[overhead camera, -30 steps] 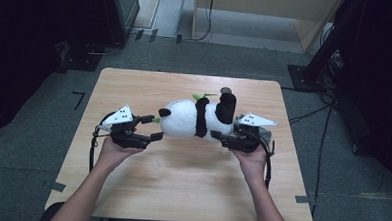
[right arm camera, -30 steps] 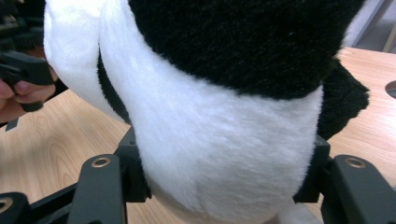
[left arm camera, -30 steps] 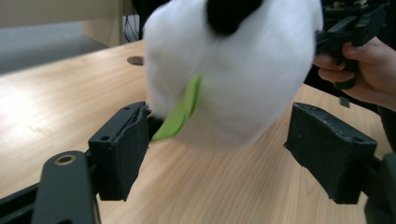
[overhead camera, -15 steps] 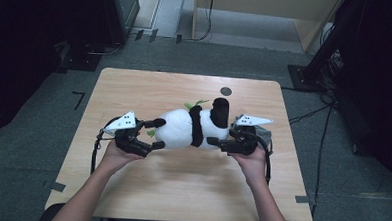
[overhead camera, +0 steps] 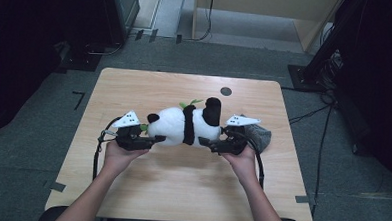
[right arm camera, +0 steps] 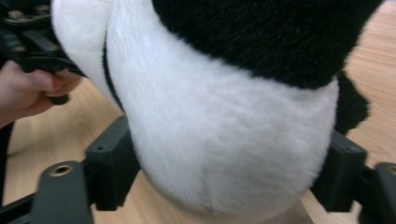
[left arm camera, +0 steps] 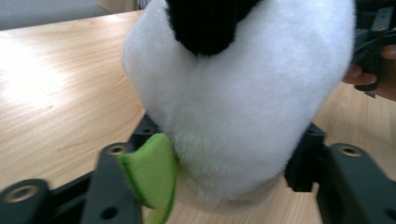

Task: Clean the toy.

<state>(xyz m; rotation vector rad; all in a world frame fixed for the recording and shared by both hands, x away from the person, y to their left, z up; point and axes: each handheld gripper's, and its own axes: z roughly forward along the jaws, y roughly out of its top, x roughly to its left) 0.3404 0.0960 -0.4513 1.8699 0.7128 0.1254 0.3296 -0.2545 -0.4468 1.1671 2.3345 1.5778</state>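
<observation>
In the high view, a plush panda [overhead camera: 186, 126] is seen lying on its side across the middle of a wooden table [overhead camera: 180, 190], its length running left to right. The left gripper [overhead camera: 152, 138] is held at the panda's left end and the right gripper [overhead camera: 213, 144] at its right end, each carried in 1 of the person's hands, with the forearms coming in from the bottom edge. A green leaf [overhead camera: 194, 102] is seen sticking up behind the panda's back. A crumpled grey cloth [overhead camera: 258, 135] lies just beside the right gripper, on its far side from the panda. A small dark round hole [overhead camera: 226, 91] is seen in the table top, well apart from the toy.

In the left gripper view, the panda's white end [left arm camera: 238, 112] is set between the 2 black jaws, whose pads are pressed into the fur on both sides; the jaws have just been closing on it. A green felt leaf [left arm camera: 152, 175] lies against the jaw at the left of this view. The right gripper and its hand [left arm camera: 373, 51] are seen farther off at the upper right.

In the right gripper view, the panda's white and black body [right arm camera: 233, 140] is seated between the 2 jaws, which touch the fur on either side; these jaws have just been opening, yet the plush is held between them. The left hand [right arm camera: 28, 93] is seen at the left edge.
</observation>
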